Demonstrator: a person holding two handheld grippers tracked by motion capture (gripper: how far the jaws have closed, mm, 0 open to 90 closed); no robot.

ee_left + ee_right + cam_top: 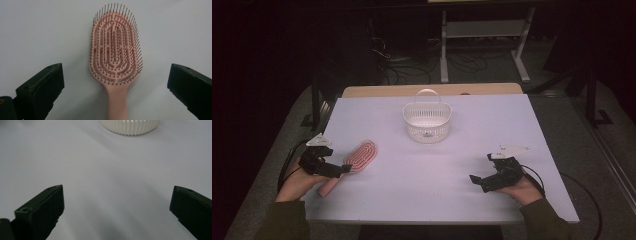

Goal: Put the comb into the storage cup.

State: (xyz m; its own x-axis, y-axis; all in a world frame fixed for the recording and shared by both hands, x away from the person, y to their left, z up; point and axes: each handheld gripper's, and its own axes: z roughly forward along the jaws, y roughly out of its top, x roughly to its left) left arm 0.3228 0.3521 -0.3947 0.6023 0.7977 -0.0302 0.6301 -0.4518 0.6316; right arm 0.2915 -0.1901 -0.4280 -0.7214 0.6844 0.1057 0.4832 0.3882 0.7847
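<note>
Hairbrush (pixel 113 53): a pink paddle brush, lying flat on the white table (pixel 512 125) at its near left, bristles up, head pointing far and right, handle running back toward the near left edge.
Likely handling: light and stiff, by the look of the moulded plastic; the slotted head and thin pins would give poor purchase and could snag, and the smooth handle may be a little slippery.
Where to take hold: the handle (pixel 117 105), just below the head, across its narrow width; it is the plain solid part and it lies between the jaws already.
Left gripper (pixel 343 169): jaws spread wide, one on each side of the handle in the left gripper view, with clear table between each jaw and the brush; it grips nothing. In the high view it sits low over the handle where it meets the head. Whether the jaw tips touch the table cannot be told.
Right gripper (pixel 476 181): at the near right of the table, well apart from the brush, jaws wide apart and with nothing between them but bare table.
Basket (pixel 427 120): a white slatted basket with a hoop handle, upright at the far middle of the table, well apart from both grippers; its ribbed wall shows at the top of the right gripper view.
Hands: a hand (pixel 294 185) behind each gripper, sleeves entering from the near edge.
</note>
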